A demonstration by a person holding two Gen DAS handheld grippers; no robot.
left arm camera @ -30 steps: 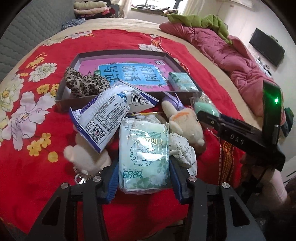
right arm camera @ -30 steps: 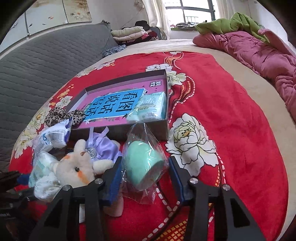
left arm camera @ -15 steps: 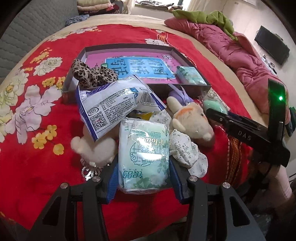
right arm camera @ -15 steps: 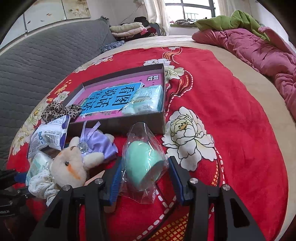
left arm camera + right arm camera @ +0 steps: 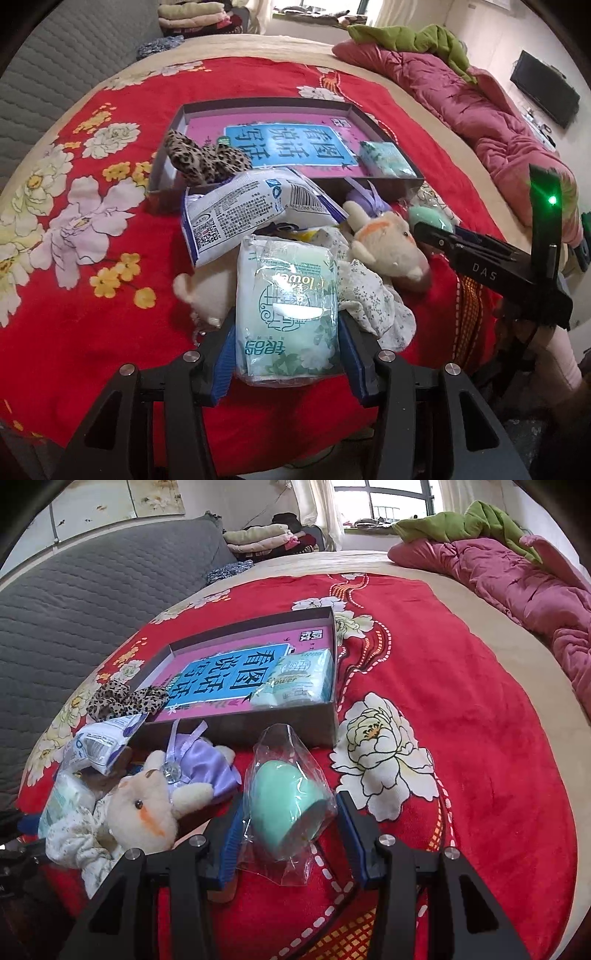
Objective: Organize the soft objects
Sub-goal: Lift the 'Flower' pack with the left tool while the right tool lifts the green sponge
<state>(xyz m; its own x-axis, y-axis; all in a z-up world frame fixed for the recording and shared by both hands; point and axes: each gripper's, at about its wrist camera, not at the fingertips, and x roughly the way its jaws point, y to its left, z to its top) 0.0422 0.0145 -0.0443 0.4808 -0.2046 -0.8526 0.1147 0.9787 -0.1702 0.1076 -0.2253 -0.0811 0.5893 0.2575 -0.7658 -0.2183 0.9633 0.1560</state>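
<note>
My left gripper (image 5: 288,354) is shut on a green tissue pack (image 5: 288,306), held above the pile of soft things on the red blanket. My right gripper (image 5: 290,834) is shut on a teal sponge in a clear bag (image 5: 286,805), just in front of the shallow box (image 5: 236,725). The box (image 5: 388,184) holds a second tissue pack (image 5: 299,679) at its right end, and a leopard scrunchie (image 5: 203,162) hangs over its left corner. A plush toy (image 5: 388,247), a white-blue packet (image 5: 251,214) and a floral cloth (image 5: 373,299) lie in the pile.
A pink quilt (image 5: 517,576) with a green blanket lies at the far right of the bed. A grey quilted headboard (image 5: 92,598) rises on the left. A purple satin pouch (image 5: 199,764) lies by the plush toy. The bed's front edge is just below both grippers.
Both grippers have risen and pulled back a little with their loads; the pile and box look farther below. Both grips are unchanged.
</note>
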